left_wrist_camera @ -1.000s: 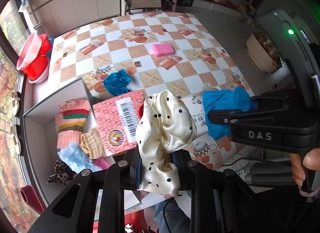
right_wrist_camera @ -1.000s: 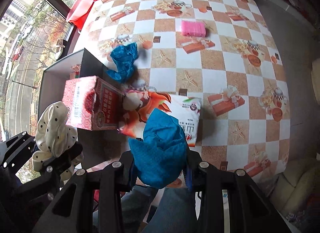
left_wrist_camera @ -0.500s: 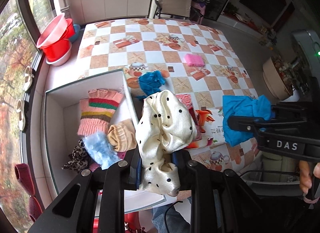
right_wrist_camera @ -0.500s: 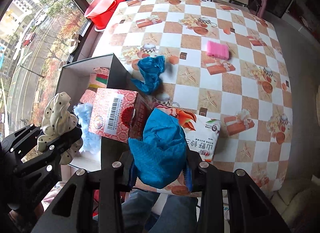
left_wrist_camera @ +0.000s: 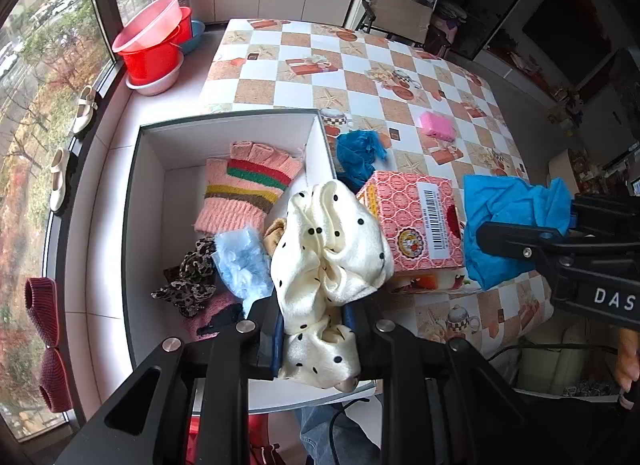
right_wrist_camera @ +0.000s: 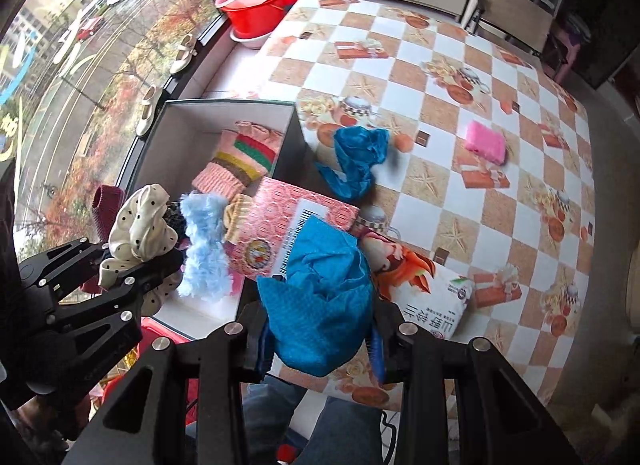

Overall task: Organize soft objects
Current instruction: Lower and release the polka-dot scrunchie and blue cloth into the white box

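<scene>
My left gripper (left_wrist_camera: 316,329), clamping the polka-dot scrunchie (left_wrist_camera: 328,249), has shifted over the white box (left_wrist_camera: 148,169) at centre-left, ready for release; my right gripper (right_wrist_camera: 320,341) grips the blue cloth (right_wrist_camera: 320,297).

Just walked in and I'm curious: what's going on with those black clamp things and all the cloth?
A person is sorting soft items into a white box. The left gripper clamps a cream polka-dot scrunchie over the box; the right gripper clamps a blue cloth above the checkered table. Another blue cloth and a pink sponge lie there unsorted.
</scene>
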Available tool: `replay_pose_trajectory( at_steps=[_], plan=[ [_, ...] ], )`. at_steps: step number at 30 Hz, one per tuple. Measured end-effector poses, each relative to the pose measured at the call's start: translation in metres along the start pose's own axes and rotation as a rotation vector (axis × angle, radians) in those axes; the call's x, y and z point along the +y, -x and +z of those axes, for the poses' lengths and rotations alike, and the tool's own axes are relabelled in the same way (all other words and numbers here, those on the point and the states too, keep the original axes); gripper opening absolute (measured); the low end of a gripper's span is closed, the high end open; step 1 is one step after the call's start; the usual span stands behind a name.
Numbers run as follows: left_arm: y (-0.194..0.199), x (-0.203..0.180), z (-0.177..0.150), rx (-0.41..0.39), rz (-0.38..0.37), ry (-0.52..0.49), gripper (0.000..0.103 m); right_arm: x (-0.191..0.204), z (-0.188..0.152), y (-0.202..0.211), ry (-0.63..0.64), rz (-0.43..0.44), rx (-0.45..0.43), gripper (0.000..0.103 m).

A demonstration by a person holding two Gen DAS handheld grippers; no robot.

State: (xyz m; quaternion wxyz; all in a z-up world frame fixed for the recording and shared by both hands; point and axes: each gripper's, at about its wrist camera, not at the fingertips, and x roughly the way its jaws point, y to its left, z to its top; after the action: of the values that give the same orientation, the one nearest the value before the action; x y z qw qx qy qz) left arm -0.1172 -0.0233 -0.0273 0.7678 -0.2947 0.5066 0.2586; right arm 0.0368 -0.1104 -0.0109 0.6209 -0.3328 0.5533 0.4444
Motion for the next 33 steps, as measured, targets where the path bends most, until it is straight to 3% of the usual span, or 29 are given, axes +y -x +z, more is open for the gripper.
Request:
replay_pose_trajectory(
  at_steps=[14, 29, 33],
  plan=[
    [-0.009, 0.041, -0.019, 0.040, 0.043, 0.116, 0.026, 0.057, 0.023, -0.013, 0.145, 0.056, 0.021, 0.037],
    [-0.033, 0.047, -0.027, 0.101, 0.066, 0.121, 0.026, 0.096, 0.054, -0.036, 0.153, 0.151, 0.080, 0.037],
    [-0.038, 0.049, -0.029, 0.115, 0.063, 0.136, 0.026, 0.104, 0.058, -0.045, 0.174, 0.142, 0.094, 0.037]
  ],
)
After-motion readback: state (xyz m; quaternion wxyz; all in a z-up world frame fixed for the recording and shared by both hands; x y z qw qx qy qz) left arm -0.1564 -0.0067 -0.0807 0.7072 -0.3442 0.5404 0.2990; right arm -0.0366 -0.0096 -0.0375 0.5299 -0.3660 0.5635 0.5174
